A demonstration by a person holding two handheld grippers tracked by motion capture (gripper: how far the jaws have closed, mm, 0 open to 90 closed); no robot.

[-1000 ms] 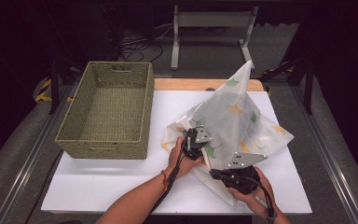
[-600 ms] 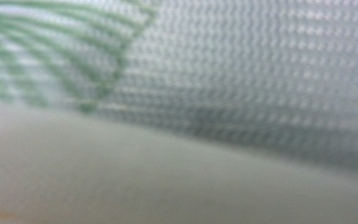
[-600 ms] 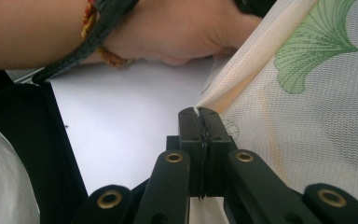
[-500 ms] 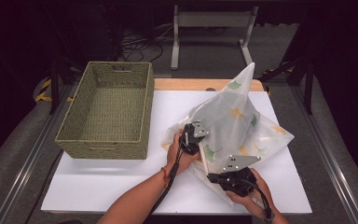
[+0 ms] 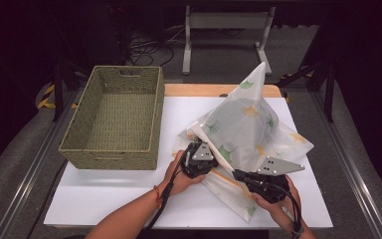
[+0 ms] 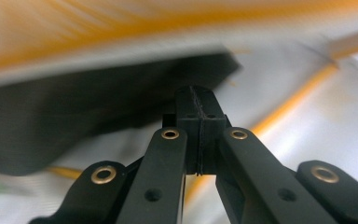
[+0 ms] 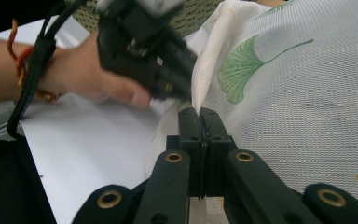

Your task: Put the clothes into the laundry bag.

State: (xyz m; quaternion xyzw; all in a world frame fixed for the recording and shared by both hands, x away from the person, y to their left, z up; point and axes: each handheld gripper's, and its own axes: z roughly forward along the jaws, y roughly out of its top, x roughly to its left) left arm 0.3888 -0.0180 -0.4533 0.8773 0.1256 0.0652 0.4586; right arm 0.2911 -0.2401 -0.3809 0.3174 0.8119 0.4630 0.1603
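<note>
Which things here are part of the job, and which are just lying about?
In the job:
- leaf-print cloth
- left claw, shut, at the cloth's edge
- right claw, shut on the cloth's hem

Lying about:
- woven basket on the white table
- metal stand behind the table

White leaf-printed cloth [image 5: 238, 129], orange-edged, tented upward to a peak, on the table's right half

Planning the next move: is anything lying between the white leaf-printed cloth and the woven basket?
Nothing visible does. The white leaf-printed cloth, pinched by the left gripper and right gripper, lies beside the green woven basket, with bare white tabletop between them.
</note>
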